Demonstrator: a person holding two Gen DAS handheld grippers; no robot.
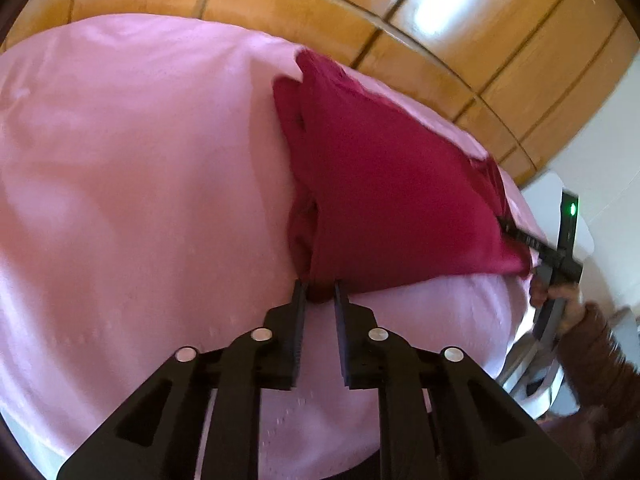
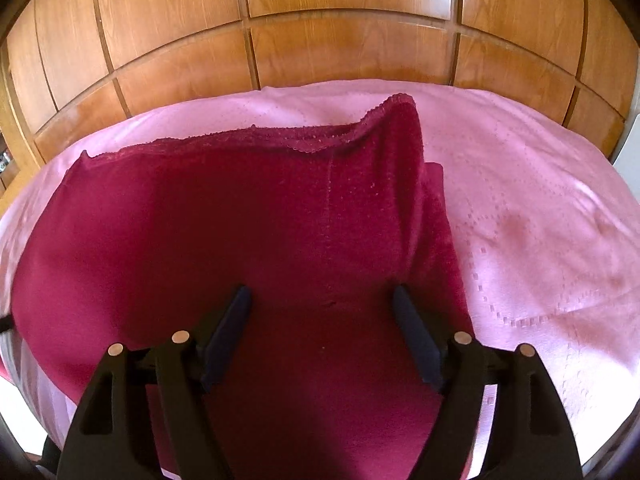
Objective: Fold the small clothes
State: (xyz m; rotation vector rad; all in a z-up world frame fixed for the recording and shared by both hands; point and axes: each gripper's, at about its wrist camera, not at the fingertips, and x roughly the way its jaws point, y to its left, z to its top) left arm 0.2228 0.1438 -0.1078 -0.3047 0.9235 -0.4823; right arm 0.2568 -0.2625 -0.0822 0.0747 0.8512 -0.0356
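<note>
A dark red small garment (image 1: 384,184) lies on a pink cloth-covered surface (image 1: 140,184), partly folded with a lace-trimmed edge (image 2: 280,142) raised at the far side. My left gripper (image 1: 320,292) is nearly shut, its jaws pinching the garment's near corner. My right gripper (image 2: 322,300) is open, its fingers spread wide just above the garment's (image 2: 240,220) near middle part, holding nothing. In the left wrist view the right gripper (image 1: 532,244) shows at the garment's far right edge, held by a hand in a brown sleeve.
Wooden panelled cupboard doors (image 2: 320,40) stand behind the pink surface (image 2: 540,200). A white wall and a white object (image 1: 576,208) with a green light lie at the right. The pink cloth extends left (image 1: 80,240) of the garment.
</note>
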